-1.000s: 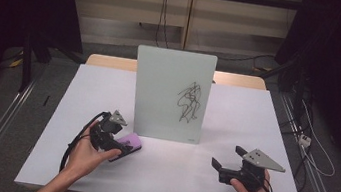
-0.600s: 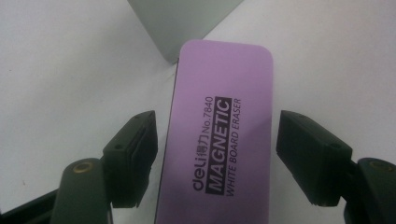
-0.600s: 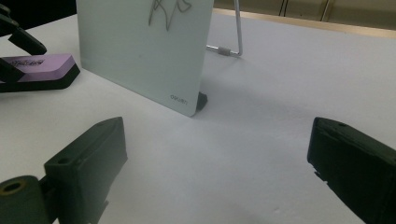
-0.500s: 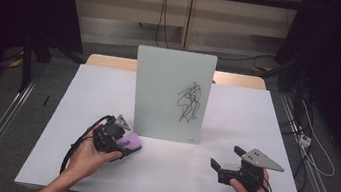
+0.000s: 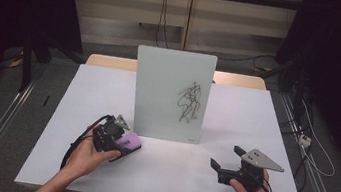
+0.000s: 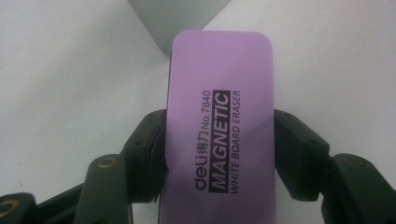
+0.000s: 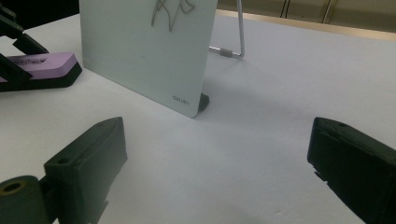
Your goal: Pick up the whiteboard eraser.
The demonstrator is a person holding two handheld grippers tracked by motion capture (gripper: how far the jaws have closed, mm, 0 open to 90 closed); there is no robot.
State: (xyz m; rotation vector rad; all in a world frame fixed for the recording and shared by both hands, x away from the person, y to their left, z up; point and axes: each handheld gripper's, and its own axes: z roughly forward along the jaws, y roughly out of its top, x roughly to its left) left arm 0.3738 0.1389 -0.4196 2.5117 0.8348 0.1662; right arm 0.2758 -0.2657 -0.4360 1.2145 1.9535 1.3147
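A purple whiteboard eraser (image 6: 222, 130) with a black base lies on the white table (image 5: 256, 118), just left of the board's foot. My left gripper (image 6: 219, 140) has just been closing, and its pads now press on the eraser's two long sides. From above, the left gripper (image 5: 120, 144) and the eraser (image 5: 130, 142) sit at the front left. An upright whiteboard (image 5: 171, 93) carries a black scribble (image 5: 189, 102) on its right half. My right gripper (image 5: 213, 163) rests at the front right, its jaws wide apart with nothing between them (image 7: 217, 154).
The whiteboard (image 7: 140, 42) leans on a wire stand (image 7: 236, 51) behind it. The eraser (image 7: 39, 63) lies close to the board's lower corner. Cables trail from both grippers. Dark floor and metal rails surround the table.
The left gripper's jaws have drawn in onto the purple eraser. Both hands have stayed where they were.
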